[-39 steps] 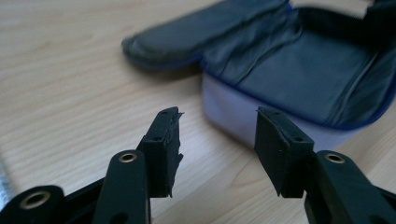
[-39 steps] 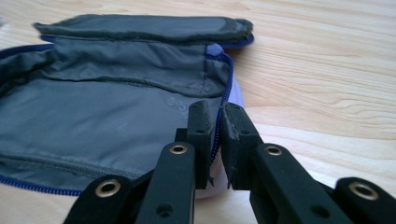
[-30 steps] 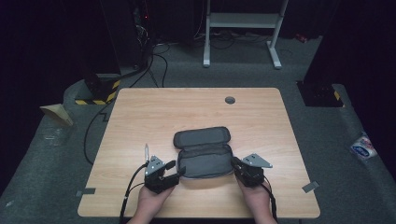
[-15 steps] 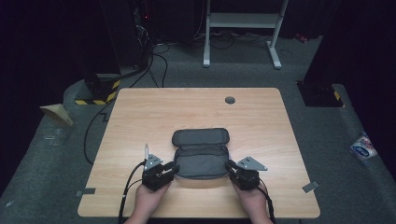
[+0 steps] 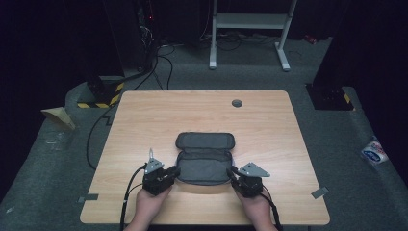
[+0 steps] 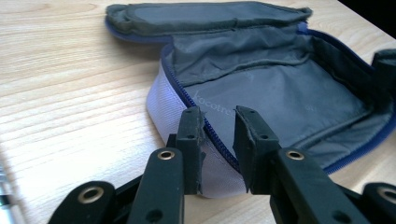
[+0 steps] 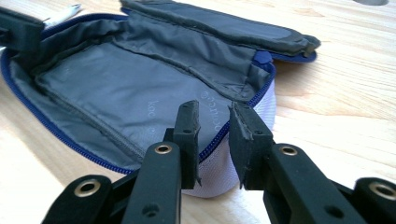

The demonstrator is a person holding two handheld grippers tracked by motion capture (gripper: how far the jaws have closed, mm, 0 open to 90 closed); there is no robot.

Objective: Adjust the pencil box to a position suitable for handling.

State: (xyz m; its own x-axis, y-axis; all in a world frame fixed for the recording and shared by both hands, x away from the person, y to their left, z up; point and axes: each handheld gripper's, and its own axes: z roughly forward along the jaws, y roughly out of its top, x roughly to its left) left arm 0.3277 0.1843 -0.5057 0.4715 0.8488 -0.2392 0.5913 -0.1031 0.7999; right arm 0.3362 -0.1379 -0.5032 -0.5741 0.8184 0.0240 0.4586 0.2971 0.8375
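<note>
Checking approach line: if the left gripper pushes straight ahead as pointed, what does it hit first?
Likely the open grey fabric pouch: its blue-zippered, pale near rim sits right between the left gripper fingers, already at contact depth or nearly so.

a light wooden table (image 5: 202, 113) with rounded corners stands on grey carpet (image 5: 337, 144) in a dark room. a small round grey cap (image 5: 236, 103) sits in the tabletop near its far edge. beyond the table's far edge stands a white metal frame (image 5: 250, 29) with two feet, with cables (image 5: 163, 57) lying loose on the floor just left of it. off the table's far left corner is a black base edged with yellow and black hazard tape (image 5: 98, 96), and a black cable (image 5: 96, 132) runs from there along the table's left side. a dark block (image 5: 332, 96) stands off the far right corner. a blue and white packet (image 5: 374, 153) lies on the carpet to the table's right. the surroundings beyond are black
</note>
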